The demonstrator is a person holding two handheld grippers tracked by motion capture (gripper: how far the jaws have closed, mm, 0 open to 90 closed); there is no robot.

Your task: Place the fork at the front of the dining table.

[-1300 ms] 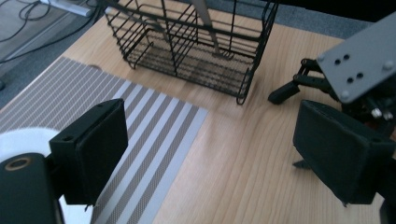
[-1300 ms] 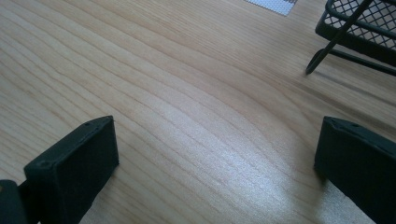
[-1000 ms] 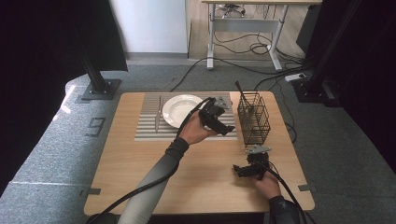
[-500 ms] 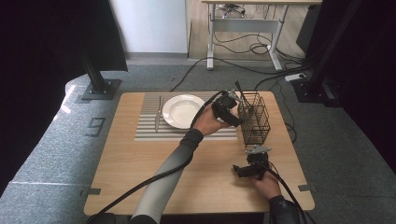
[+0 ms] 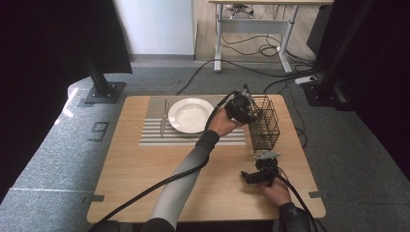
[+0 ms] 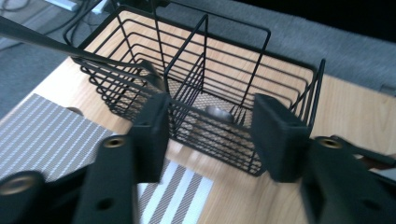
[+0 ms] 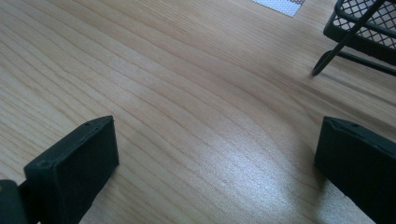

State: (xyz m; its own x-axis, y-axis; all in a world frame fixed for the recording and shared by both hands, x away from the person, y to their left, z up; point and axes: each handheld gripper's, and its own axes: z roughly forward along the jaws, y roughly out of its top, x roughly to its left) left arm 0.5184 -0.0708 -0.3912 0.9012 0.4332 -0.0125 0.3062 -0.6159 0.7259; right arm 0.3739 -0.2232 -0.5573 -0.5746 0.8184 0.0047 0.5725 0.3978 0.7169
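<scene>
My left gripper (image 5: 247, 109) is at the left side of a black wire basket (image 5: 266, 124), held up by a hand with a grey sleeve. In the left gripper view its jaws (image 6: 212, 117) stand partly apart in front of the basket's near wall (image 6: 219, 140). They have just been closing, and the pads press on nothing. A dark utensil handle (image 6: 56, 44) leans out of the basket's left compartment, and a rounded metal end (image 6: 217, 112) lies on its mesh floor. My right gripper (image 5: 249, 177) rests low at the table's front right, open over bare wood (image 7: 196, 116).
A white plate (image 5: 188, 115) and a knife (image 5: 164, 118) lie on a striped placemat (image 5: 154, 137) left of the basket. The basket's corner (image 7: 369, 23) and a thin dark rod tip (image 7: 321, 68) sit beyond the right gripper. The left gripper's cable (image 5: 145, 193) trails over the table's front.
My left hand has carried its gripper to the right, from the plate's right edge to the basket's side. The right hand has kept still.
</scene>
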